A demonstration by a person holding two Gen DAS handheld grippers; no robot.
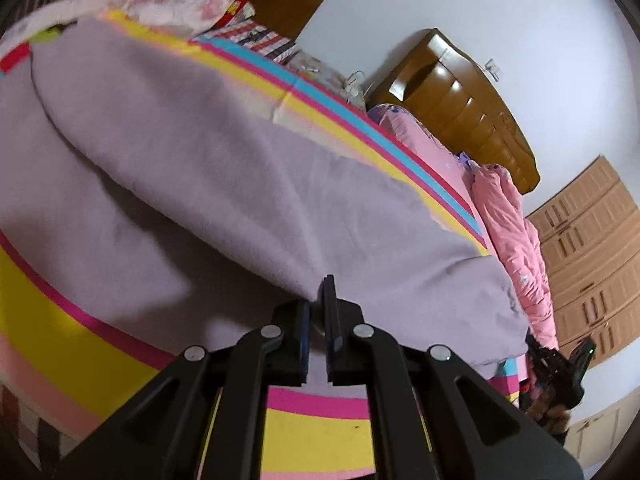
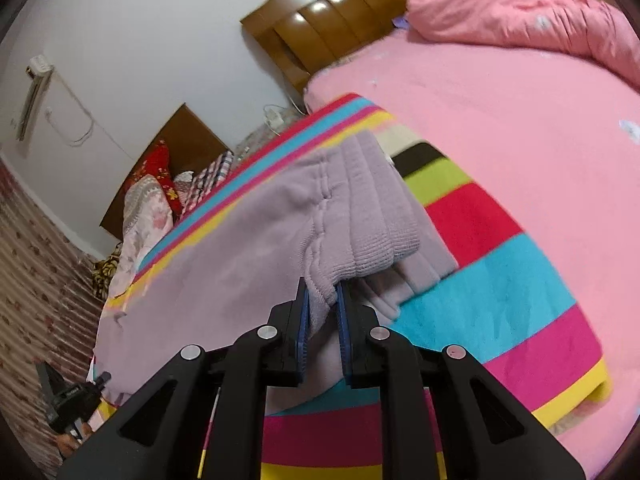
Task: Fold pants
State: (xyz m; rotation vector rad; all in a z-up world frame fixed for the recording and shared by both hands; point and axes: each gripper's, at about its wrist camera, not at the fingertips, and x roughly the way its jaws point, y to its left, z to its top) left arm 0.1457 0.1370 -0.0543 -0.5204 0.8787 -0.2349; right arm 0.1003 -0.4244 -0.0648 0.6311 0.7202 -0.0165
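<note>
Lilac fleece pants (image 1: pixel 224 184) spread across a striped blanket (image 1: pixel 60 360) on the bed, soft and fuzzy, ribbed waistband (image 2: pixel 376 216) bunched at the right end. Left gripper (image 1: pixel 320 312) pinched narrow on a fold of leg cloth. Right gripper (image 2: pixel 322 316) clamped on the waistband edge.

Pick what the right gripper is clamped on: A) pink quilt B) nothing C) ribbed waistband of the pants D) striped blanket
C: in the right wrist view the right gripper is shut on the ribbed waistband of the lilac pants, lifted off the striped blanket.
</note>
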